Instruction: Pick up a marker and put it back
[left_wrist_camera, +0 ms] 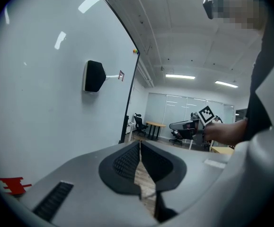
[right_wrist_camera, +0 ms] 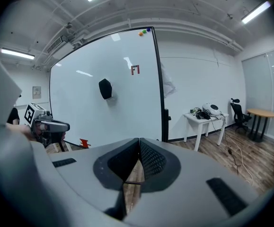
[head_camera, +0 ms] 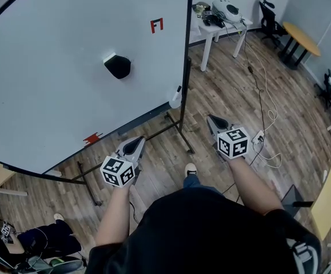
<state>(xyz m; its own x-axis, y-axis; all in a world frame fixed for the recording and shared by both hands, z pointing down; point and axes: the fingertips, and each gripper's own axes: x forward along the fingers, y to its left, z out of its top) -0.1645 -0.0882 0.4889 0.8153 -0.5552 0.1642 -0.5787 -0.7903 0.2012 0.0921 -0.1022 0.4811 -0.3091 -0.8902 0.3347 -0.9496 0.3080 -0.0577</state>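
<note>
A whiteboard (head_camera: 68, 67) stands on wood-plank floor (head_camera: 222, 90) near a white table (head_camera: 216, 30).

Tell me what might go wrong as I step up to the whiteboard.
The stand's foot juts across the floor just ahead of the shoe: a trip risk. The cable loops over the floor at right: a snag risk. The left gripper and right gripper are shut; they must open before any grab.

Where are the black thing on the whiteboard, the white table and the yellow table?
black thing on the whiteboard (head_camera: 118, 67): head view, middle of its front.
white table (head_camera: 210, 30): head view, bare tabletop.
yellow table (head_camera: 302, 37): head view, tabletop.
</note>
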